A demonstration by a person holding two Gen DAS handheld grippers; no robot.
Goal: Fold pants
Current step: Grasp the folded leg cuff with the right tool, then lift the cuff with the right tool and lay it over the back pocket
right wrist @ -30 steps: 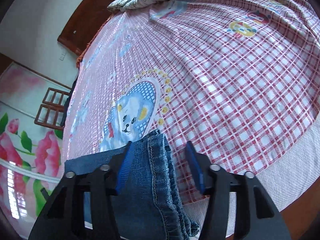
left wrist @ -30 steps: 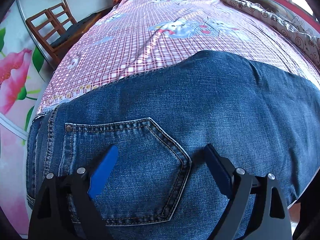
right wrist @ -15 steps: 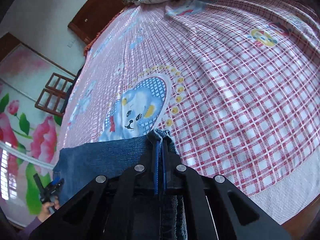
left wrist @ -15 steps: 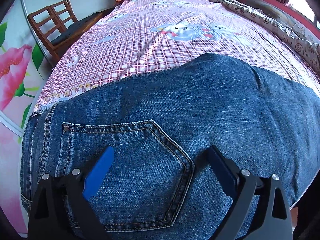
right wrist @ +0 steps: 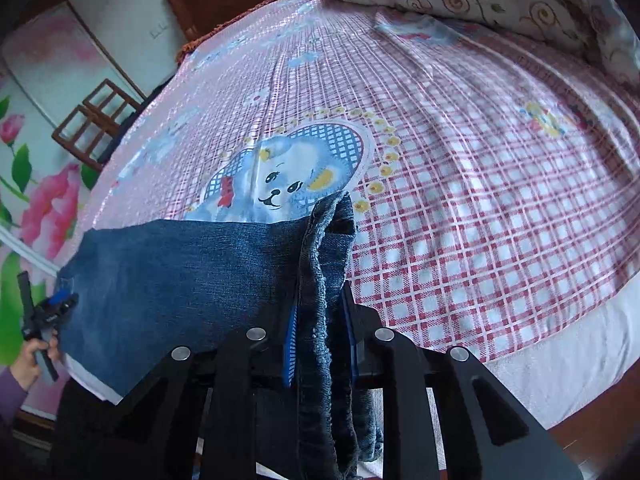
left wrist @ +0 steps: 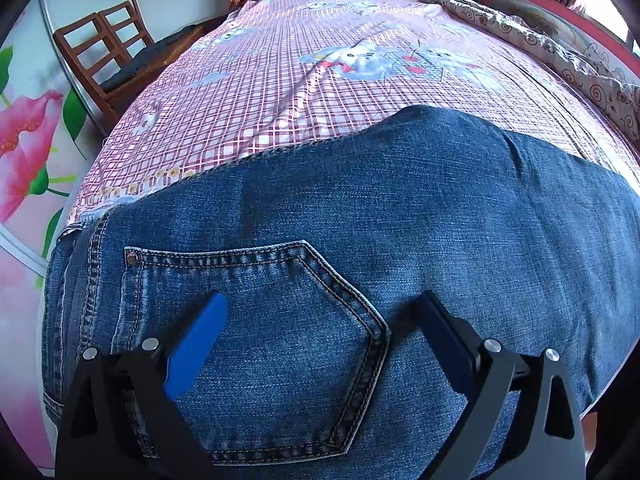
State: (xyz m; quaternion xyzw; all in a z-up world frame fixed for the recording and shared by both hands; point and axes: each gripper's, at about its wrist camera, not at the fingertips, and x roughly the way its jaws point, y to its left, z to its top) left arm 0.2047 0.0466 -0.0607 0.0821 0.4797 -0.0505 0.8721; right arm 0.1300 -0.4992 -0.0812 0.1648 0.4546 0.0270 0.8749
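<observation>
The bed (left wrist: pixel 304 92), under a pink checked sheet, stretches ahead of both grippers and serves as the folding surface. The jeans (left wrist: pixel 360 216) lie flat across its near edge, seat up, directly beneath the left gripper (left wrist: pixel 320 320), whose jaws stand wide apart over the back pocket (left wrist: pixel 256 344), gripping nothing. Probably it waits there to steady the waist end. The right gripper (right wrist: pixel 320 328) is pinched on the bunched leg hems (right wrist: pixel 320 280), its jaws easing slightly apart with denim between them, likely to carry that end over. No containers show.
</observation>
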